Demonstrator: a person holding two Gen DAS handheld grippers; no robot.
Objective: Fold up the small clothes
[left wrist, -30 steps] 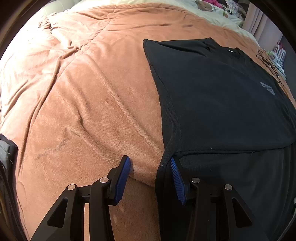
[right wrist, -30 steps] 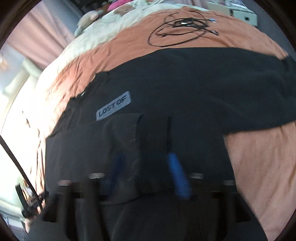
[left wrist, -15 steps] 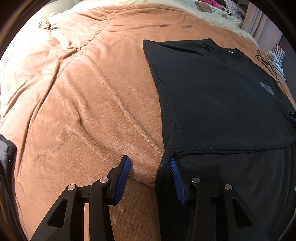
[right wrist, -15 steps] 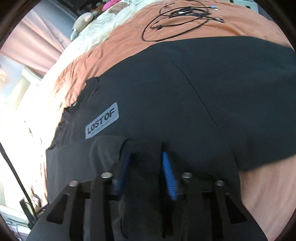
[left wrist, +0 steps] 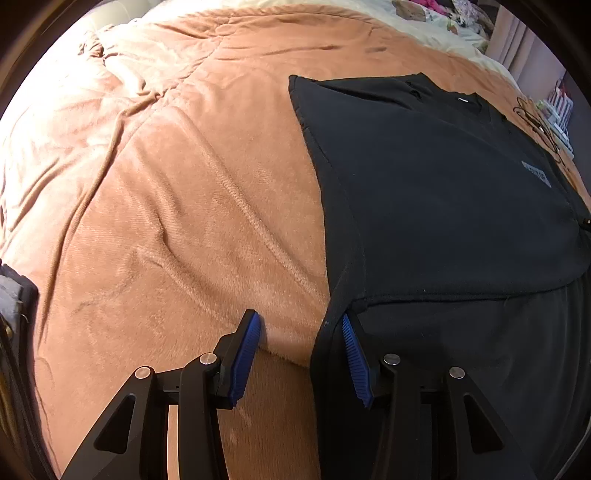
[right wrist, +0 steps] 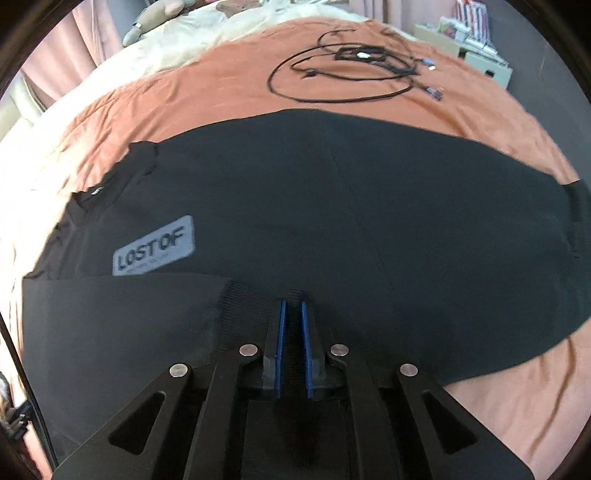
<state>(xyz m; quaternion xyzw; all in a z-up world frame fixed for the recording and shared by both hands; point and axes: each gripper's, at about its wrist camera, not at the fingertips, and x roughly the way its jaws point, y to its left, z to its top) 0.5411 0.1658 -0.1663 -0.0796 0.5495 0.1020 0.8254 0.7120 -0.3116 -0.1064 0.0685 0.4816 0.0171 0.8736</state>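
Note:
A black sweatshirt (left wrist: pixel 443 206) with a grey "LOSTOF" patch (right wrist: pixel 153 246) lies flat on the orange blanket (left wrist: pixel 166 203). One sleeve is folded across the body, its ribbed cuff (right wrist: pixel 243 299) near the middle. My left gripper (left wrist: pixel 301 325) is open at the shirt's left edge, its right finger over the black cloth, its left finger over the blanket. My right gripper (right wrist: pixel 291 306) is shut on the cuff end of the folded sleeve, with black ribbed cloth between its blue pads.
A coil of black cables (right wrist: pixel 351 70) lies on the blanket beyond the shirt. A cream duvet (right wrist: pixel 192 40) and a soft toy (right wrist: pixel 147 27) are at the bed's far end. Boxes (right wrist: pixel 480 55) stand off the bed's far right side.
My right gripper has closed from open onto the sleeve cuff, and its view has shifted to face the cables. My left gripper has stayed open in place.

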